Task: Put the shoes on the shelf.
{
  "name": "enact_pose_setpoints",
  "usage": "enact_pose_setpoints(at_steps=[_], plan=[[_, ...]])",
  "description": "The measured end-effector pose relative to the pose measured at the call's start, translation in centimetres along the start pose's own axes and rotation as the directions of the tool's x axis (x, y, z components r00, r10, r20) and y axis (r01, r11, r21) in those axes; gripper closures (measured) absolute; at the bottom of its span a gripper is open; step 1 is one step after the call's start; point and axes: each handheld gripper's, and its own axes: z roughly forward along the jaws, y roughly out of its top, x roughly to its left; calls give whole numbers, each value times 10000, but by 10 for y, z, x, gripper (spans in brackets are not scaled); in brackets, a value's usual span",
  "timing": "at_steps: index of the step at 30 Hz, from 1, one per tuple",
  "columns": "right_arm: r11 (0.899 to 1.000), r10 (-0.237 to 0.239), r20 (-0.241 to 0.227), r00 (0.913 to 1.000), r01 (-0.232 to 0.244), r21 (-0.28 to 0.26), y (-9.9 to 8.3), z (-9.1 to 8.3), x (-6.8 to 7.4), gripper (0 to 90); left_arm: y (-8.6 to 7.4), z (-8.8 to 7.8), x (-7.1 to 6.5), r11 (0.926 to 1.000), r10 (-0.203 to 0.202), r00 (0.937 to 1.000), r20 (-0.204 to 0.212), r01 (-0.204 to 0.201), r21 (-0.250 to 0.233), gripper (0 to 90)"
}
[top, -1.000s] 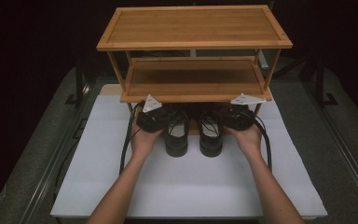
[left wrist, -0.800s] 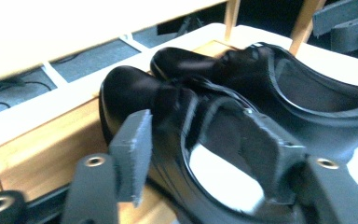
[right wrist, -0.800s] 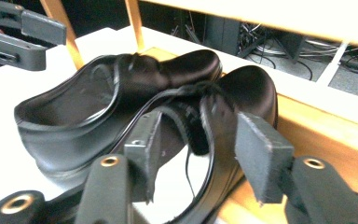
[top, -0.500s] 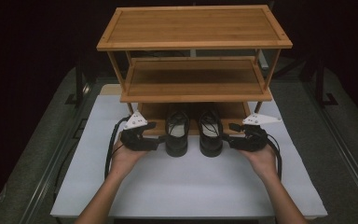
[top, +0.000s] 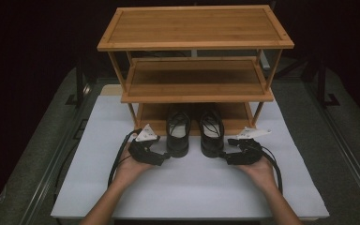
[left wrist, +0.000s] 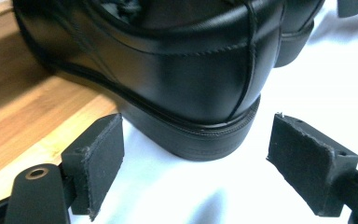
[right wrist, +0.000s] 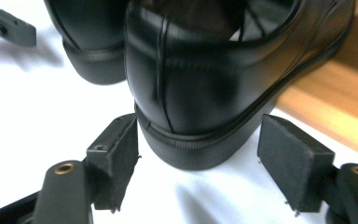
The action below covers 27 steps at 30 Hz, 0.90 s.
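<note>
Both shoes, left shoe (top: 178,133) & right shoe (top: 212,133), sit toes-in on the rack's (top: 194,44) bottom shelf, heels overhanging the white mat (top: 187,187). My left gripper (top: 161,158) & right gripper (top: 226,157) jaws have just been opening, now released w/ nothing pinched. Placing looks done; only backing off left, I'd say.

Dim surroundings, glare on leather

**Both grippers lying low, jaws apart**

The person's forearms are coming in from the bottom of the high view, angling slightly inward. Each hand is cupping its gripper from below, palm up. The left gripper (top: 165,157) is pointing inward to the right, the right gripper (top: 222,157) inward to the left, so the two are facing each other, well apart. Both are sitting low, just above the table (top: 192,187). The jaws of both have just been opening and are standing wide, their pads pressing on nothing. A cable is looping back from each gripper past the wrist.
</note>
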Motion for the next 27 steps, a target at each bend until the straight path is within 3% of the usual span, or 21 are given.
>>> enact_pose_setpoints(at_steps=[4, 9, 12, 15, 22, 27], plan=[[9991, -78, -18, 10000, 78, 414, -4, 10, 0, 264, -3, 10, 0, 9997, -8, 10000, -57, 9, 231, 163], [9987, -305, 84, 9995, 301, 422, -5, 21, 1, 240, -5, 21, 0, 9986, 218, 9996, -194, -208, 490, 162], [9991, -198, 12, 9998, 198, 388, -5, 24, 0, 223, -5, 29, 0, 9984, 183, 9998, 11, -183, 530, 156], [9992, -179, 61, 9998, 176, 358, -5, 26, 2, 212, -4, 36, -5, 9955, 494, 9985, -252, -471, 822, 134], [9995, -127, 224, 9997, 120, 298, -4, 29, 6, 201, -1, 36, -7, 9956, 411, 9986, -331, -382, 861, 130], [9998, -73, 220, 9997, 68, 202, -4, 30, 10, 218, 0, 36, -9, 9972, 229, 9997, -121, -220, 710, 140]])
